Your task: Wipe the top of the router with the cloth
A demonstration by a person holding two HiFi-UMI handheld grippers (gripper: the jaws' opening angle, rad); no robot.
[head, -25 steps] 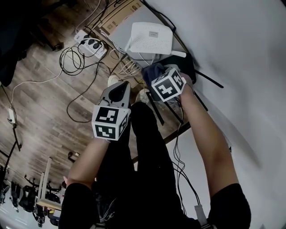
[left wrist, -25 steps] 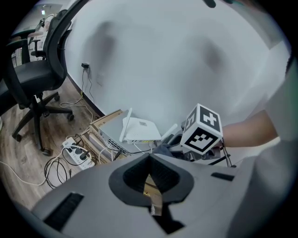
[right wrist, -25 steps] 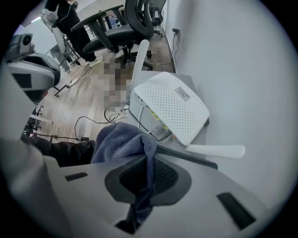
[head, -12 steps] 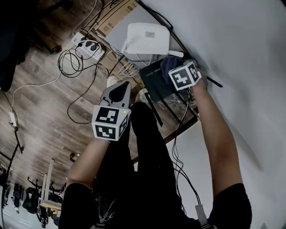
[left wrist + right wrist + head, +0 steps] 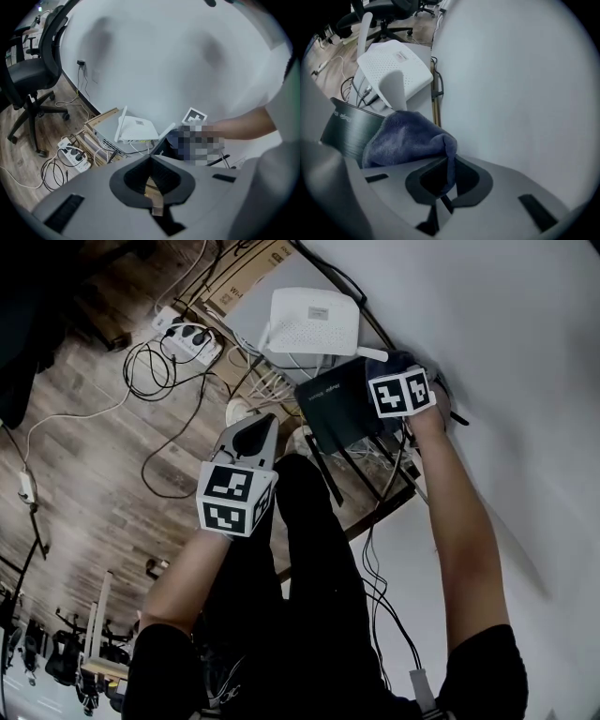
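A black router (image 5: 339,409) with thin antennas stands by the white wall, just in front of a white router (image 5: 314,322). My right gripper (image 5: 403,381) is at the black router's far right edge, next to the wall, shut on a dark blue cloth (image 5: 408,138). In the right gripper view the cloth bulges out of the jaws over the black router (image 5: 346,127), with the white router (image 5: 393,68) beyond it. My left gripper (image 5: 253,430) hangs apart, lower left of the routers, shut with nothing in it (image 5: 151,158).
A power strip (image 5: 192,338) and loose cables (image 5: 155,369) lie on the wooden floor to the left. A cardboard box (image 5: 255,266) lies under the white router. An office chair (image 5: 28,79) stands at the far left. The wall (image 5: 497,343) closes the right side.
My right gripper has carried the cloth rightwards across the black router's top, from its near left side to the edge by the wall. The left gripper has stayed put.
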